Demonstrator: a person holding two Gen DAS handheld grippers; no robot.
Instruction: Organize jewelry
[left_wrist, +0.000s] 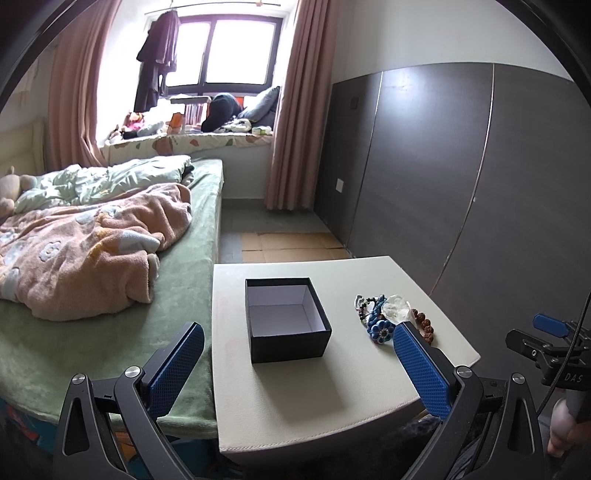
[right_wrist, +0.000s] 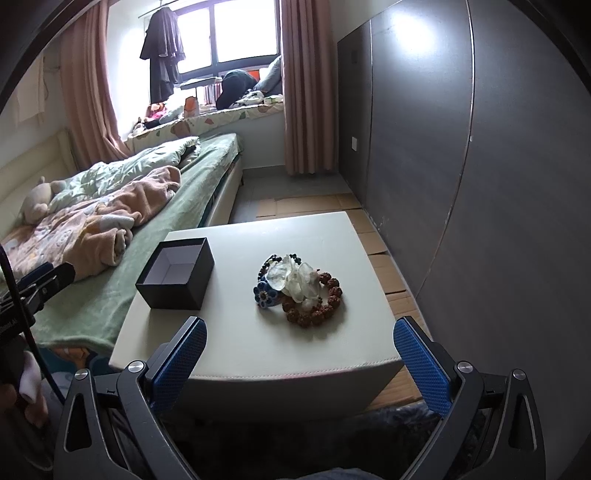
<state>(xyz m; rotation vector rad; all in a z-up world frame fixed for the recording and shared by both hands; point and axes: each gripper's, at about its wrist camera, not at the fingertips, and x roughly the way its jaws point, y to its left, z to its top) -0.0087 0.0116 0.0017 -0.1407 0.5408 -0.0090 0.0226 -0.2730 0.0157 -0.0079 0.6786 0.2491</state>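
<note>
Left gripper (left_wrist: 298, 363): spread wide, nothing held, above the near edge of the stool (left_wrist: 280, 398), blue pads (left_wrist: 176, 369) flanking the box (left_wrist: 286, 319). Right gripper (right_wrist: 300, 360): likewise wide apart and unloaded, low at the stool's near edge, aimed toward the jewelry (right_wrist: 301, 290). Box: black outside, pale lining, lid off, nothing visible inside, on the stool's bed-side half. Jewelry: one heap on the stool's wall-side half, well apart from the box, untouched by either tool. In the heap: brown bead bracelet (right_wrist: 325, 306) ringed at the near, wall-facing side; clear crystal pieces (right_wrist: 299, 282) piled on top at centre; blue flower piece (right_wrist: 265, 293) on the box side; dark bead strand (right_wrist: 275, 258) at the far edge. Exact overlaps among the strands not resolvable. From the left camera, right pad partly covering the brown beads; right gripper glimpsed at the frame's right edge, off the stool. Stool: cream, stitched seam along the near edge, just beside the bed (left_wrist: 177, 280). Bed: green cover, rumpled peach blanket (left_wrist: 85, 251). Beyond: cardboard (left_wrist: 291, 243) flat on the floor, dark wall panels (left_wrist: 461, 166), pink curtains (left_wrist: 291, 110), bright window (left_wrist: 221, 51).
</note>
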